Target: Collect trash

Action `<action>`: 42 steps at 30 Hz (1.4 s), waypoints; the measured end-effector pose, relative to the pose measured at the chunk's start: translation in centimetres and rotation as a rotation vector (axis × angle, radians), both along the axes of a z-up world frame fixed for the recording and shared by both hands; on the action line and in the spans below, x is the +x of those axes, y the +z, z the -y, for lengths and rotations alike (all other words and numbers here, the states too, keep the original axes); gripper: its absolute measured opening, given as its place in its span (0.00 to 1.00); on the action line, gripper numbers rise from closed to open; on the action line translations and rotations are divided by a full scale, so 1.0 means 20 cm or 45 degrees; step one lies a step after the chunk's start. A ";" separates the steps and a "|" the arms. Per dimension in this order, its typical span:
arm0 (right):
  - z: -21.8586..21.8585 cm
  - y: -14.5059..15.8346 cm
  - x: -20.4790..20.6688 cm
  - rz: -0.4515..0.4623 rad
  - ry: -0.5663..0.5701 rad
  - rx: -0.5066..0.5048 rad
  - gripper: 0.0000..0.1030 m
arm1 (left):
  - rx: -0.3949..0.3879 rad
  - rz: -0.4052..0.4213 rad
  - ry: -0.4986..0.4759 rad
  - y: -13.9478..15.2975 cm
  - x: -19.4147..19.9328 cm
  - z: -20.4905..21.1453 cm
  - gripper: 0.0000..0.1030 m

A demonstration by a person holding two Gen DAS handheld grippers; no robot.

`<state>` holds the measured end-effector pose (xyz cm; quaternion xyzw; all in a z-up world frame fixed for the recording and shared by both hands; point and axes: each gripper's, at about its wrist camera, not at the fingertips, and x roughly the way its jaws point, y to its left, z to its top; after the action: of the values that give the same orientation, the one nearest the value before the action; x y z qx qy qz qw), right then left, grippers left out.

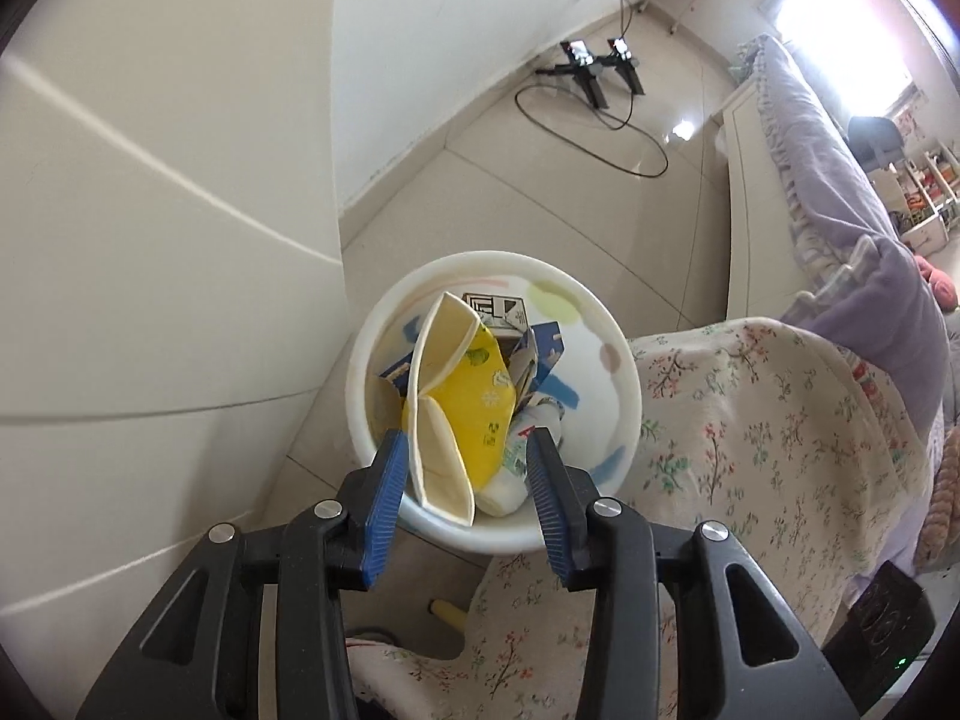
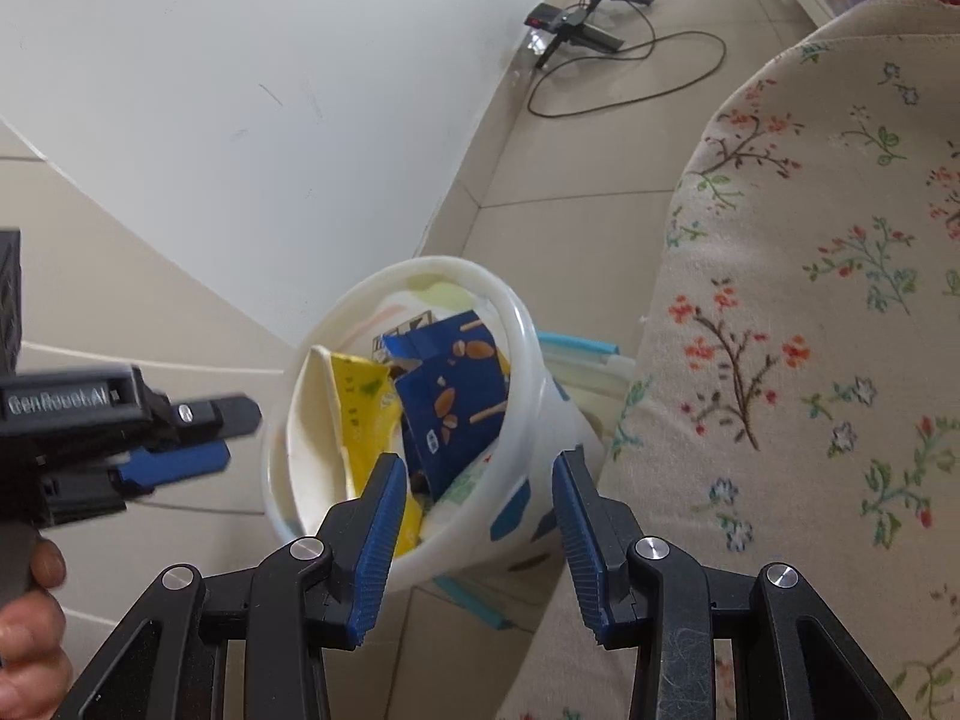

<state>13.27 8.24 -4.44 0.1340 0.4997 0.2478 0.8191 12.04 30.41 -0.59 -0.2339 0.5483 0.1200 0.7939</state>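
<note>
**Both hand-held grippers spread above a filled white bin**

The left hand-held gripper (image 1: 465, 459) is held directly over the white bin (image 1: 624, 402), its blue-padded fingers (image 1: 384, 498) spread apart with nothing pinched between them. In the right wrist view the left hand-held gripper (image 2: 198, 438) is seen from the side, just left of the bin's rim and somewhat blurred, with the person's hand (image 2: 30, 618) on its grip at the lower left edge.

The right hand-held gripper (image 2: 477, 480) is likewise spread wide and empty; it is poised above the near rim of the white bin (image 2: 522, 336), on the side toward the floral cover.

The bin is seen standing on the tiled floor (image 1: 540, 192), between a white cabinet front (image 1: 150, 240) and furniture draped in a floral cover (image 1: 780, 420). Trash is packed inside it: a crushed yellow paper cup (image 1: 462, 402) with a cream lining lies on top toward the cabinet side, a blue snack box (image 2: 450, 384) printed with nuts is wedged against it, and a small white carton (image 1: 498, 312) with dark print is tucked at the far wall. A pale bottle-like item (image 1: 510, 480) is partly visible at the near wall beneath the cup.

Farther off on the floor, black stands (image 1: 594, 66) and a looped cable (image 1: 600, 132) lie near the wall.
</note>
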 end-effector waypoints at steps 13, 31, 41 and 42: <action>0.35 0.44 -0.56 0.240 0.050 -0.044 0.52 | 0.304 0.294 -0.092 0.38 -0.81 0.65 0.68; 0.84 0.72 -1.26 0.486 -0.005 -0.077 0.78 | 0.661 0.470 -0.103 0.81 -1.43 1.04 0.89; 0.80 0.74 -1.31 0.520 0.009 -0.058 0.90 | 0.690 0.414 -0.108 0.74 -1.42 1.06 0.89; 0.80 0.74 -1.31 0.514 0.005 -0.056 0.91 | 0.689 0.412 -0.111 0.74 -1.41 1.06 0.89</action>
<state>-12.83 -7.77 10.29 0.0625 0.3310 0.2603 0.9049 -16.25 9.18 14.18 -0.0065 0.3727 0.1886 0.9086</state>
